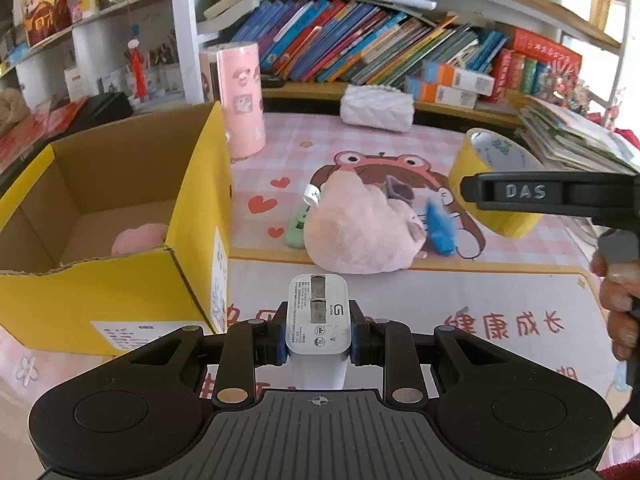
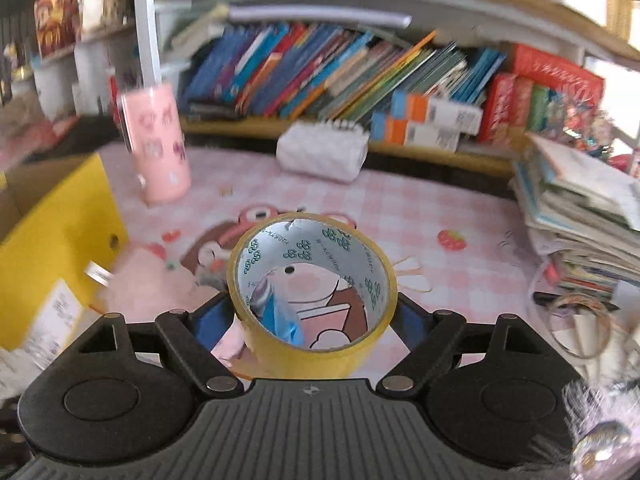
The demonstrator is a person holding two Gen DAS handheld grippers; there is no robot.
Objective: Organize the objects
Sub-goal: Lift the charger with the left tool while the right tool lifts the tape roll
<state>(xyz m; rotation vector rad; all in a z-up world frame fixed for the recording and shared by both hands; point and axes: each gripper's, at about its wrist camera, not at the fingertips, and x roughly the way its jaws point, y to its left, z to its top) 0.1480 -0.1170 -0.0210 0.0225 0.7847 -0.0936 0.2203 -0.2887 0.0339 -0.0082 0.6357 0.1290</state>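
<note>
My left gripper (image 1: 319, 320) is shut on a white charger block (image 1: 318, 308), held upright above the mat, just right of the open yellow cardboard box (image 1: 192, 200). A pink plush (image 1: 138, 240) lies inside that box. My right gripper (image 2: 312, 312) is shut on a yellow tape roll (image 2: 312, 356), its blue pads against the roll's two sides. In the left wrist view the same tape roll (image 1: 508, 224) hangs tilted at the right, with the right gripper's black finger (image 1: 548, 194) across it. A larger pink plush (image 1: 356, 232) lies mid-mat.
A blue item (image 1: 440, 228) and a green item (image 1: 296, 228) lie beside the plush. A pink cylinder (image 1: 242, 100) and a white quilted pouch (image 1: 376, 108) stand at the back, below book shelves. A stack of books (image 1: 572, 140) fills the right edge. A hand (image 1: 620, 300) shows at right.
</note>
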